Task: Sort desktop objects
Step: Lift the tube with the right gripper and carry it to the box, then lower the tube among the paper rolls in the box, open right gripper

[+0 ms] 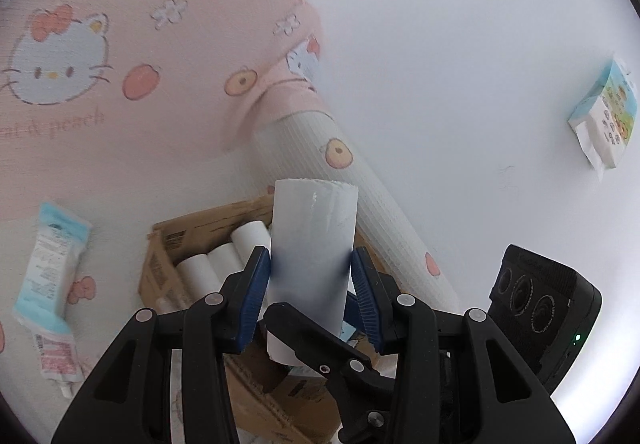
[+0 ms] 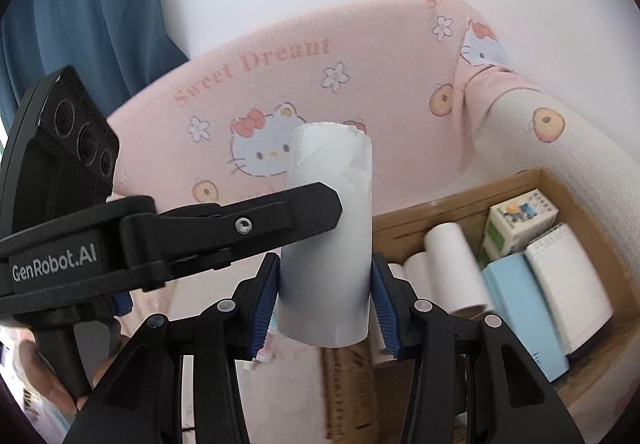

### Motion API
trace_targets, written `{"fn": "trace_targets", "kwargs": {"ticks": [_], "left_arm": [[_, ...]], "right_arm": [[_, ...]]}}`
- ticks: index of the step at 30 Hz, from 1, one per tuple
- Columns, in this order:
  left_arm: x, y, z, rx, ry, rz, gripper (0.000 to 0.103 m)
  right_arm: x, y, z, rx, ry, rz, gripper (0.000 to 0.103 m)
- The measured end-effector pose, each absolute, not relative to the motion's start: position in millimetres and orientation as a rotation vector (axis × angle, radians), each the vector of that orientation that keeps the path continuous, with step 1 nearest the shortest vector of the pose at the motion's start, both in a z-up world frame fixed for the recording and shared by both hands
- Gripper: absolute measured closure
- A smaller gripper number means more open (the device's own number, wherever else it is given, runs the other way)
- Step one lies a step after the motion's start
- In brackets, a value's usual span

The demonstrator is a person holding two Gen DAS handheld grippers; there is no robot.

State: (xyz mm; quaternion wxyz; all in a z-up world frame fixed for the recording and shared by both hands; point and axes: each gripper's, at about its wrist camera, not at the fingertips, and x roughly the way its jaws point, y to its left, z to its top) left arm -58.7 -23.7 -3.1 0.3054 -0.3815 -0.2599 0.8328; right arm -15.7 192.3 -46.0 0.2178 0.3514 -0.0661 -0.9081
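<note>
One white cardboard tube [image 1: 312, 244] is held by both grippers at once. My left gripper [image 1: 312, 268] is shut on it, blue pads pressing its two sides. A black finger [image 1: 304, 328] of the right gripper crosses the tube's near end. In the right wrist view the same tube [image 2: 332, 204] stands upright with my right gripper [image 2: 324, 300] shut on its lower part. The left gripper's black finger [image 2: 280, 216] lies across it higher up. The tube hangs above and beside an open cardboard box [image 2: 448, 204].
The box holds several white rolls [image 2: 452, 260], a small carton [image 2: 520, 220], a blue box [image 2: 524, 316] and a notepad [image 2: 568, 284]. A pink cartoon-cat cloth [image 1: 120, 84] covers the surface. On it lie a squeeze tube [image 1: 48, 284] and a tissue pack [image 1: 604, 116]. A blue curtain [image 2: 80, 24] hangs at the left.
</note>
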Motion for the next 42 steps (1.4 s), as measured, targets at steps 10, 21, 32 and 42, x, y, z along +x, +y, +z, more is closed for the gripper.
{"fn": "trace_targets", "kwargs": {"ticks": [10, 21, 32, 42], "left_arm": [[-106, 2, -21, -1.199, -0.685, 2.116, 0.058], [-124, 3, -57, -1.348, -0.764, 2.046, 0.058], [-144, 20, -82, -1.553, -0.679, 2.001, 0.056], [-162, 34, -92, -1.709, -0.559, 2.013, 0.055]], "right_arm": [[-63, 217, -60, 1.182, -0.173, -2.435, 0.06], [-85, 212, -89, 1.379, -0.112, -2.327, 0.06], [-98, 207, -113, 1.512, -0.072, -2.286, 0.06], [-105, 200, -130, 1.602, -0.017, -2.26, 0.061]]}}
